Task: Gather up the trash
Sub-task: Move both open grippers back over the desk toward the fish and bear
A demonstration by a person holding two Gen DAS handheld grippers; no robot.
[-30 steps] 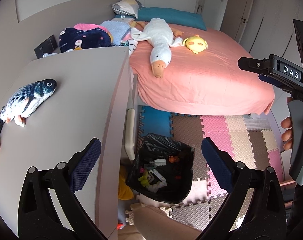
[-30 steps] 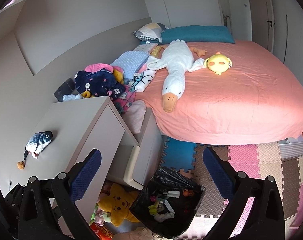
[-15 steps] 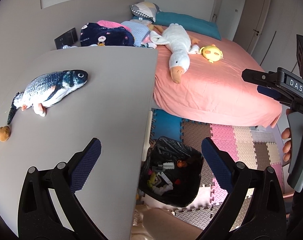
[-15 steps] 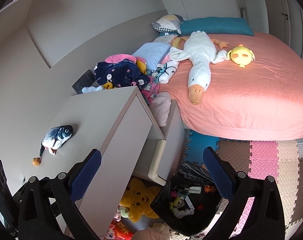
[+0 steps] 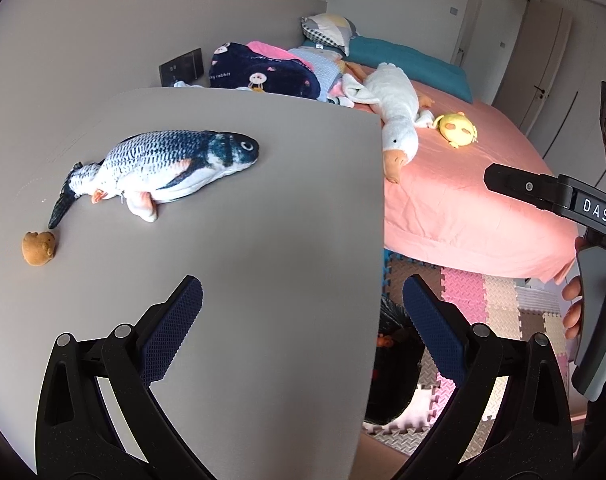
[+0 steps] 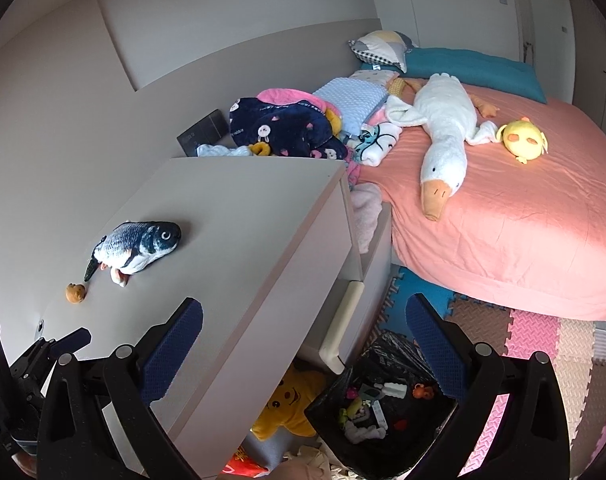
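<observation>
A black-lined trash bin holding several small scraps stands on the foam floor mat beside the grey desk; it shows partly in the left wrist view. On the desk lie a plush fish and a small brown lump, which also show in the right wrist view, fish and lump. My left gripper is open and empty above the desk's near edge. My right gripper is open and empty, above the desk's side and the bin.
A bed with a pink sheet carries a white plush goose, a yellow plush chick and piled blankets. A yellow plush toy lies under the desk. Coloured foam mats cover the floor.
My left gripper has moved left over the desk, so the fish and brown lump look nearer and the bin is mostly hidden. My right gripper has shifted left too. Both stay open.
</observation>
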